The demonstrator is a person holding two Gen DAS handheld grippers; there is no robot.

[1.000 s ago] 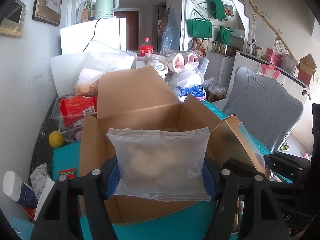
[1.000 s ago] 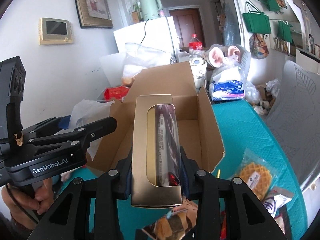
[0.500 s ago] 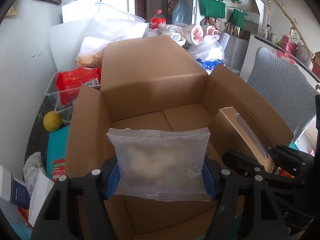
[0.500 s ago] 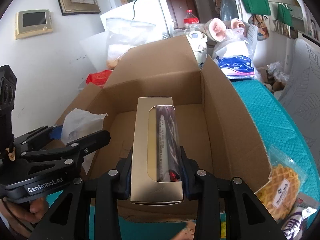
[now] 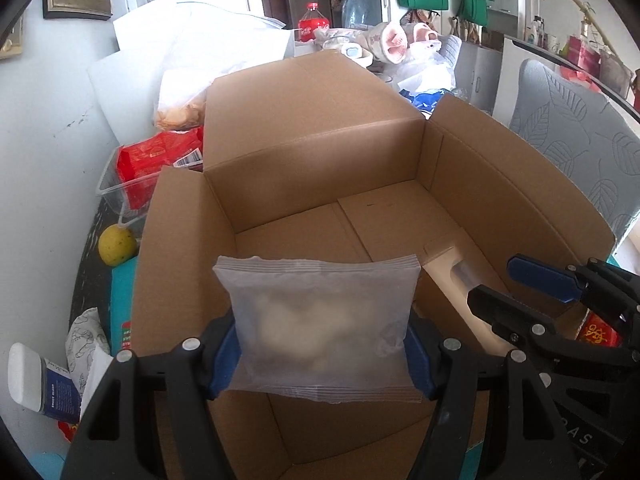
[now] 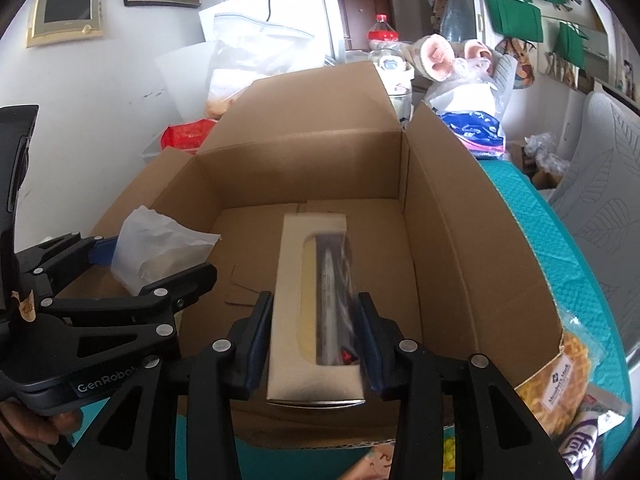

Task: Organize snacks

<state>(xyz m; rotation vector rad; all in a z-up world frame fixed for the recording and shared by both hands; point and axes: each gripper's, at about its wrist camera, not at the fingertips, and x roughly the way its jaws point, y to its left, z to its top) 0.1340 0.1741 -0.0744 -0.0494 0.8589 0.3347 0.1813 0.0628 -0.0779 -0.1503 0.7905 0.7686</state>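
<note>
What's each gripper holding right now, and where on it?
Left gripper pinches the clear snack pouch by its side edges. Right gripper, jaws opening, flanks the gold window box.

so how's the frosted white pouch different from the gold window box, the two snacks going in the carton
The pouch is soft, cloudy plastic with crimped seams; the window box is stiff gold card with a cut-out showing a dark wrapped bar. The pouch is squarish, the box long and narrow. The left tool clamps the pouch, while the right tool is opening around the box. Both sit inside the cardboard carton.
</note>
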